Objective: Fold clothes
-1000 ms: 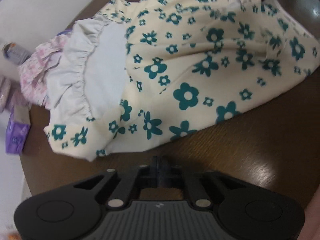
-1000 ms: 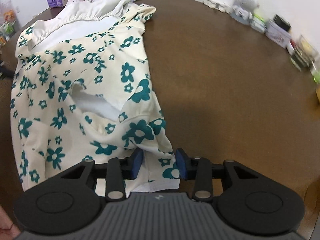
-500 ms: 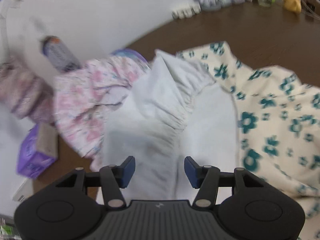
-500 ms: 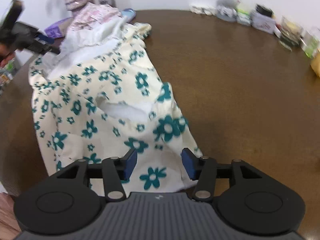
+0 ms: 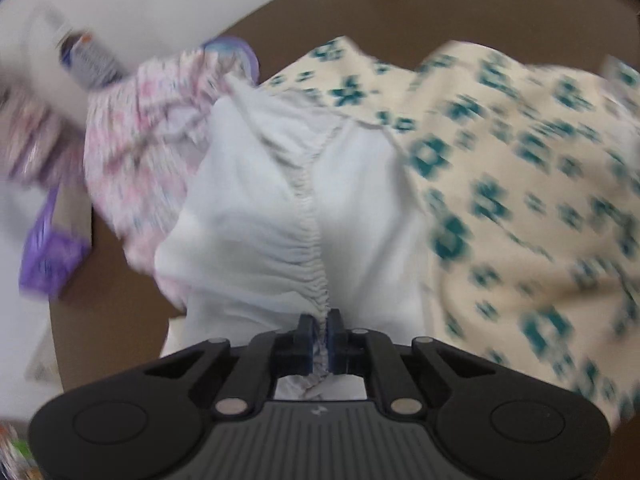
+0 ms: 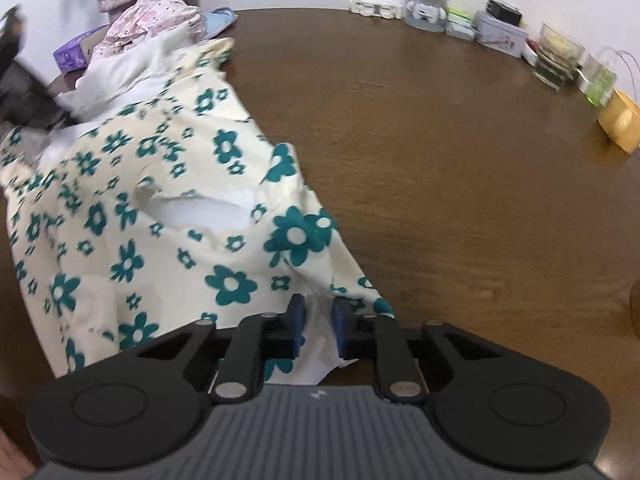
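A round brown table (image 6: 460,152) fills both views, with a white wall behind it and a row of small things (a speaker figure, tins, a glass, a yellow cup) along its far right edge. At the far left of the table sit a purple box (image 6: 71,56) and a pink garment (image 6: 156,20) in a heap.

The dress (image 6: 180,216), cream with teal flowers and a white lining, lies spread on the left half of the table, its long axis running from the gathered waist at the far left, beside the pink garment, down to the hem at the near edge.

The left gripper (image 5: 319,334) has its fingers pressed together on the elastic waistband (image 5: 310,224), white cloth bunched between the pads; the band runs straight away from it, and the flowered body falls off to its right. Much of this view is blurred, so the cloth's lie further out is hard to read.

The right gripper (image 6: 318,324) sits at the opposite end, over the hem corner. Its fingers stand a little apart with a tongue of white lining between them; whether the pads actually bite the cloth I cannot tell, though they look close to it.

So each gripper holds or straddles one end of the long axis, and the dress stretches between them. A fold would likely bring waist and hem together (or carry one side across), and that depends on the right one having a firm hold.
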